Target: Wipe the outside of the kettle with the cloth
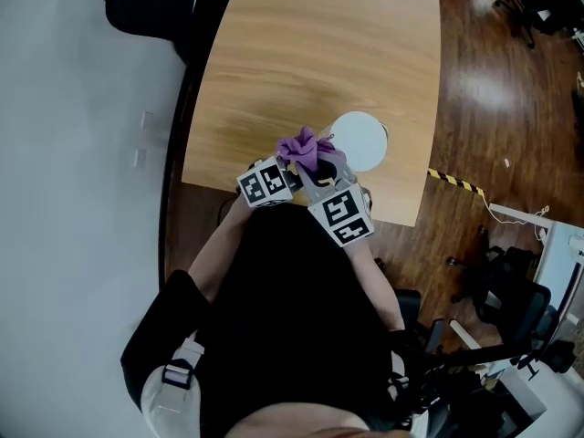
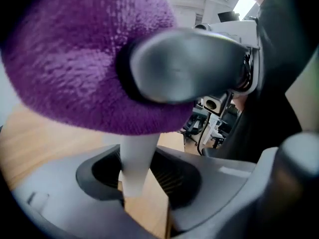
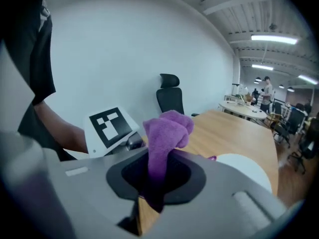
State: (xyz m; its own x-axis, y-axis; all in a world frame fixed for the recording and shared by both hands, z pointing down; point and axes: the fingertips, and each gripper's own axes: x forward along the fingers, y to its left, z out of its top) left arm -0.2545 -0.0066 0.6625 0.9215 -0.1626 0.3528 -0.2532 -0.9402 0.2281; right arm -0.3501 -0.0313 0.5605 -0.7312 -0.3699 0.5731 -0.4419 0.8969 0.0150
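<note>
- Closest to the head camera is the person's black top. Both bare forearms reach forward from it and draw together at the near edge of the surface.
- Each hand carries a gripper topped by a cube of black-and-white square markers, the left marker cube and the right marker cube. These patterns are the only print in sight, and they hold no letters.
- The left gripper has its jaws pressed together on a white tapered piece that rises between them. Whether this piece is part of the kettle cannot be told.
- The right gripper sits just beside the left one, tilted down toward the surface. Its jaws pinch the purple cloth, which stands up from them in a bunched tuft.
- The white kettle stands on the wooden surface near that edge, just beyond the grippers, with the cloth beside it on the left gripper's side.
- Farther off, a black office chair stands at the surface's far side against a pale wall.
- Dark wooden floor lies to the right, with a strip of yellow-and-black tape on it.
</note>
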